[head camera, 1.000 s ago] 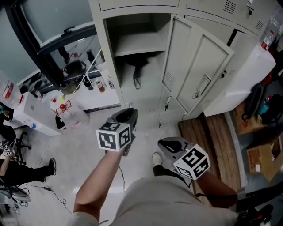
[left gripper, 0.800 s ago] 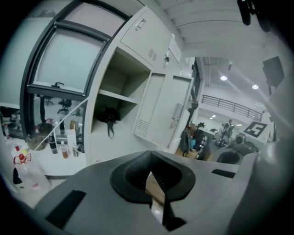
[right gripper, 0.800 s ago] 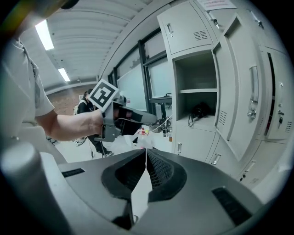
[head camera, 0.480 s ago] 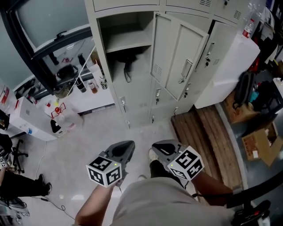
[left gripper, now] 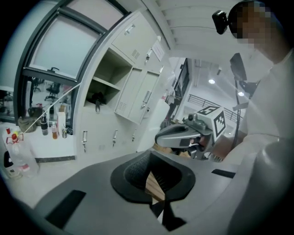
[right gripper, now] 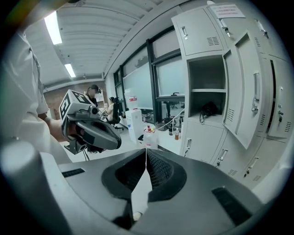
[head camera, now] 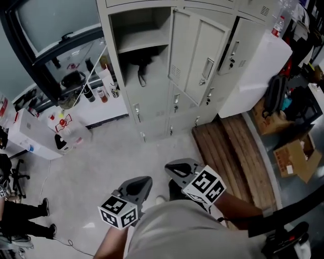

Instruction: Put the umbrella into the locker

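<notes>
Looking down from the head view, the left gripper and the right gripper hang side by side over a pale, speckled floor, each with smooth grey shells and a white cube printed with black square markers. The umbrella is a dark, folded bundle far from both, lying in the open compartment of the beige metal locker under a shelf, with a loop hanging down from it. The flat locker door stands swung out to the right. Right of the lockers are a pallet of wooden planks and an open cardboard box. On the left, small bottles stand on a low white counter below a dark window frame.

In the left gripper view the two black ribbed pads are pressed together with nothing between them. The other gripper floats to the right, and the locker with the umbrella is far on the left.

In the right gripper view the pads also meet in one thin line and pinch nothing. A white paper notice is stuck high on a locker, but its print is too small to read. Long ceiling lamps shine above.
</notes>
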Demonstrator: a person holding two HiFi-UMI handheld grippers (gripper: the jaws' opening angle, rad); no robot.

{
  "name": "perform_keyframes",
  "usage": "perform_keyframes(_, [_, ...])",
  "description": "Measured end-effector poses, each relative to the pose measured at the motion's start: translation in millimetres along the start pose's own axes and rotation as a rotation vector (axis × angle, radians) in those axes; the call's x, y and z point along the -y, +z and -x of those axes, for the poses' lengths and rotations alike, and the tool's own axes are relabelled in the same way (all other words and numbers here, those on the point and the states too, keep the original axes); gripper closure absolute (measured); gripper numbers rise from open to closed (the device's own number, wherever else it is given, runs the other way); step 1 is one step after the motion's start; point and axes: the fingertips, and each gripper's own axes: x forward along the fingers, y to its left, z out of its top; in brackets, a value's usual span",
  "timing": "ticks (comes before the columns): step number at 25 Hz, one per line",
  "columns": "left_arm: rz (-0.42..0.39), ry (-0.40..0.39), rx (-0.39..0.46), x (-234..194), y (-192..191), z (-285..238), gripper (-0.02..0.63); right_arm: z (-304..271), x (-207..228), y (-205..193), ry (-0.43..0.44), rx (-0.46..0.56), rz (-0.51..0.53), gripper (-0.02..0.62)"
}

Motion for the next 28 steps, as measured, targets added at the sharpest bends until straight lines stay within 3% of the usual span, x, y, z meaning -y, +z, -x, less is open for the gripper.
perform_keyframes(12, [0.016,0.029,-0.031,-2,-22,10,0.595,-1,-21,3,0.046,-0.008,0.022,0.580])
perform_keyframes(28, [0.000,-0.010,-0.075,3,-27,-8,0.595,2,-16,-2,0.034,-0.024,0.016,0.580])
